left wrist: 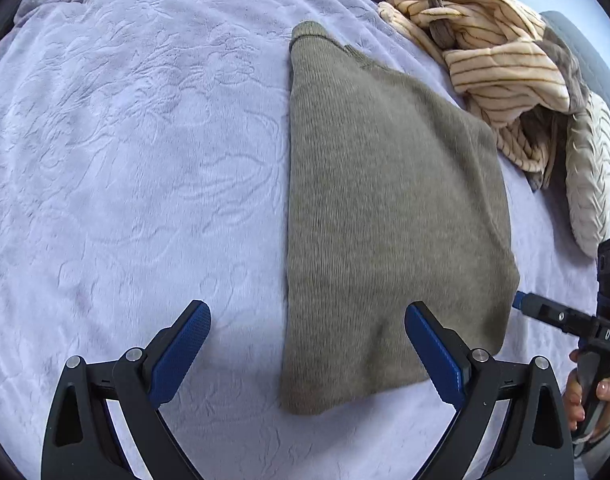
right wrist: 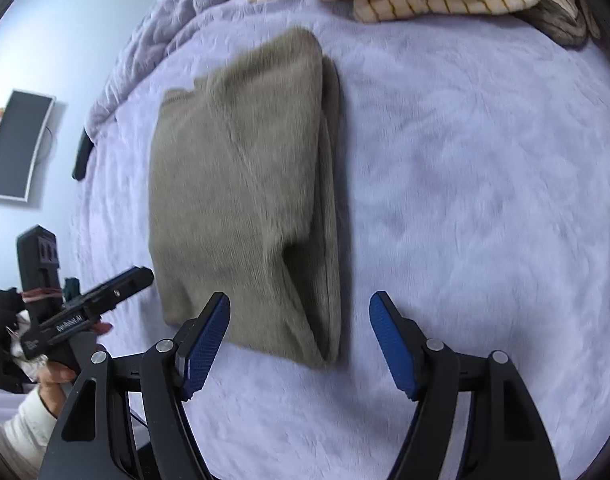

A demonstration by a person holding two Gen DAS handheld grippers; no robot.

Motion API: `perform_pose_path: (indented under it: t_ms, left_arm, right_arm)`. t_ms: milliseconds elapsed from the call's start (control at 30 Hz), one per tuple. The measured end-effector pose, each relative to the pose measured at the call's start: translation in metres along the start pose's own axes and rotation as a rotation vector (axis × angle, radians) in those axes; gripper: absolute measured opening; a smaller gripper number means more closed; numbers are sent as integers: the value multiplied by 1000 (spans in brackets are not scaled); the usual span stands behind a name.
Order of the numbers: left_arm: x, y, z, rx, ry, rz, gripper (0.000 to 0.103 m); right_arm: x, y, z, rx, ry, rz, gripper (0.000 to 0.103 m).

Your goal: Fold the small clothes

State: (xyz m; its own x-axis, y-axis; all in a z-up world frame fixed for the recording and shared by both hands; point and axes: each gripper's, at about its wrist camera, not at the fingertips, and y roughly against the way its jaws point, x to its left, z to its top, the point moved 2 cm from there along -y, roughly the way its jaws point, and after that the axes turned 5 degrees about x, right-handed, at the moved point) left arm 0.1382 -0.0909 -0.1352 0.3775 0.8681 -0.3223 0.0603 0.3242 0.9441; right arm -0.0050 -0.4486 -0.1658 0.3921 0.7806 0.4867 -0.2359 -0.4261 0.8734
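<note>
- Grey-brown knit garment (left wrist: 389,216): lies flat on the bed's lilac blanket (left wrist: 137,168) as a tidy long panel, with a doubled layer showing along one long edge in the right wrist view (right wrist: 241,200). Judged folded at least once lengthwise; a crosswise fold may remain to make it compact.
- Left claw (left wrist: 307,344): jaws spread wide and empty, hovering above the near end of the garment; one blue pad (left wrist: 435,354) is over the cloth, the other over bare blanket. Neither pad presses on anything.
- Right claw (right wrist: 299,338): jaws apart and empty, hanging over the garment's near corner with no fabric between the pads.
- Striped cream clothes (left wrist: 489,64): a crumpled, unsorted heap at the far side of the bed, well apart from the folded piece, with a darker grey item tangled in it. Judged as the work left; none of it is spread out yet.
- Overall progress: one piece is largely done and released; the heap awaits folding.
</note>
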Motion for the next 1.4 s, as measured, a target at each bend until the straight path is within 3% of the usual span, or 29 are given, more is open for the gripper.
perform_pose_path:
  t_ms: [233, 567, 800, 1000, 1100, 1167, 1233, 1333, 1400]
  left_arm:
    - [-2, -2, 23, 16, -13, -138, 98]
    - [-27, -32, 37, 63, -128, -228, 98]
    - [-35, -39, 43, 71, -155, -230, 98]
    - [-34, -54, 39, 100, -168, -200, 98]
    - [-31, -57, 38, 113, -142, -220, 98]
    - [-30, -53, 37, 115, -133, -227, 85]
    - [-29, -47, 35, 100, -141, -232, 74]
    - [-26, -35, 32, 79, -148, -255, 58]
    - [-26, -27, 30, 69, -149, -262, 55]
  right_arm:
    - [-11, -8, 50, 16, -13, 68, 76]
    - [-17, -35, 94, 56, 4, 189, 76]
    - [-4, -61, 122, 107, 39, 306, 81]
    - [-3, -83, 136, 149, 29, 331, 82]
    - [-8, -85, 136, 144, -14, 323, 72]
    - [-9, -83, 134, 142, -27, 319, 57]
    - [-10, -79, 132, 133, -44, 340, 49]
    - [-6, -72, 128, 113, -58, 369, 45]
    - [-3, -67, 126, 107, -70, 393, 44]
